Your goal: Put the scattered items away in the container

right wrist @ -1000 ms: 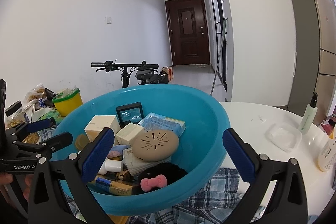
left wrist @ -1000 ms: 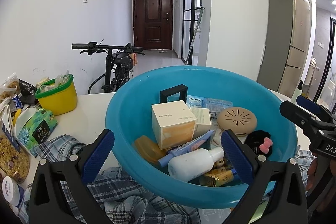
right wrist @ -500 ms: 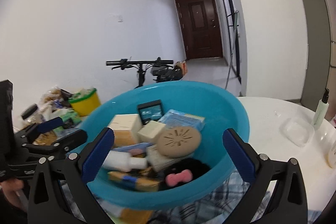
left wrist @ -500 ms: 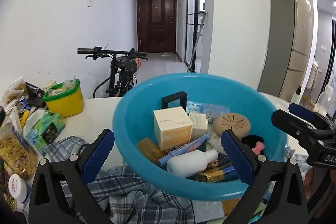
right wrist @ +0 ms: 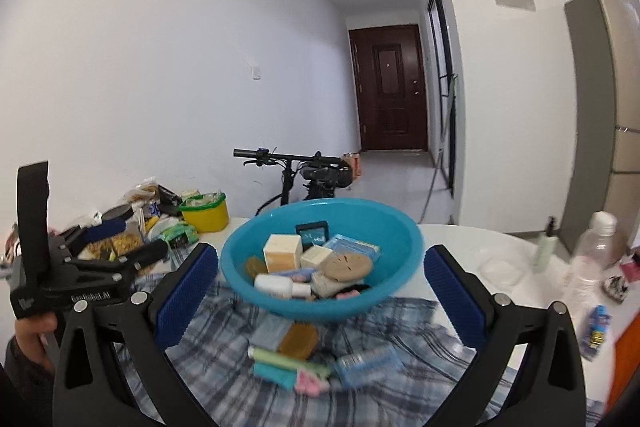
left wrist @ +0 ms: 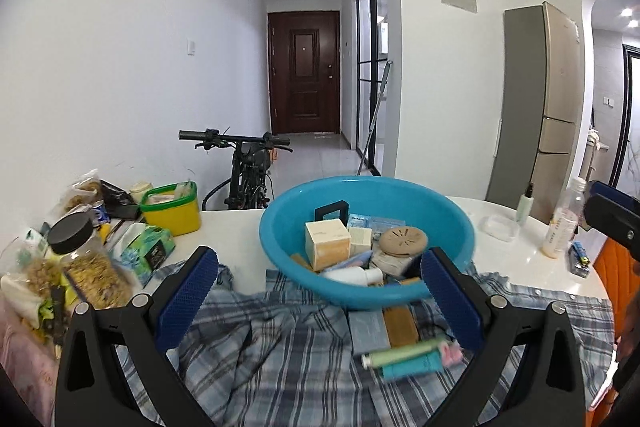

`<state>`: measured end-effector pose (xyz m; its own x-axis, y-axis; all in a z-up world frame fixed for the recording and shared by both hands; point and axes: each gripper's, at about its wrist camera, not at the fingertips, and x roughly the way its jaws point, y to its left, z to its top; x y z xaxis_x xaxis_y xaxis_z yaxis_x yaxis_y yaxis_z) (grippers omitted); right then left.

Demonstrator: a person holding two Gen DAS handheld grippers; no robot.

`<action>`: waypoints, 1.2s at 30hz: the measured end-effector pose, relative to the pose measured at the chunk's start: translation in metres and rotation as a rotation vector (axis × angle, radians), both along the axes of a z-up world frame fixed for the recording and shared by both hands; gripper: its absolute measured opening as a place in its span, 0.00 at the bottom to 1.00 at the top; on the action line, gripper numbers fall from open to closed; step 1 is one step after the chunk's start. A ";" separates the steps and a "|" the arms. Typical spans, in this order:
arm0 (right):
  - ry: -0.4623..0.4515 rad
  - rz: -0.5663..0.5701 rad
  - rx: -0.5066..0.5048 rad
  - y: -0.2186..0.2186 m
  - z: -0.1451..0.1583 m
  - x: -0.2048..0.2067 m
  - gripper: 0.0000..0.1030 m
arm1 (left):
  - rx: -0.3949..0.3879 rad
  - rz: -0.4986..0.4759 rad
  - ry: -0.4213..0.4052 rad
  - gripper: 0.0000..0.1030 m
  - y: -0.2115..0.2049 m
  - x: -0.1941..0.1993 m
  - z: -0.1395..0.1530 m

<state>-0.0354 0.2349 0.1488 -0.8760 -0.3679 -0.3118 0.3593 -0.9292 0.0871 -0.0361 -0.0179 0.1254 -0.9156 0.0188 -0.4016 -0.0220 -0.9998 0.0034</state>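
Observation:
A blue basin sits on a plaid cloth on the white table. It holds several toiletries: a cream box, a white bottle, a tan round disc. In front of the basin lie loose items: a brown bar, a green tube, a blue packet. My left gripper and right gripper are both open and empty, held back from the basin.
At the left stand a yellow tub, a tissue pack, a jar and snack bags. At the right are a pump bottle, a clear bottle and a plastic lid. A bicycle stands behind the table.
Both grippers have drawn back and up from the basin, which now looks smaller. The loose items on the cloth in front of it have come into view.

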 end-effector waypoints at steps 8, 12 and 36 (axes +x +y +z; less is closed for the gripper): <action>-0.054 -0.004 0.012 0.004 -0.057 0.043 1.00 | 0.011 0.013 -0.048 1.00 0.004 0.044 -0.029; -0.181 -0.029 -0.005 -0.002 -0.106 0.028 1.00 | 0.006 0.007 -0.123 1.00 0.006 0.044 -0.066; -0.329 -0.087 0.021 -0.016 -0.158 0.003 1.00 | 0.009 0.018 -0.253 1.00 0.009 0.023 -0.131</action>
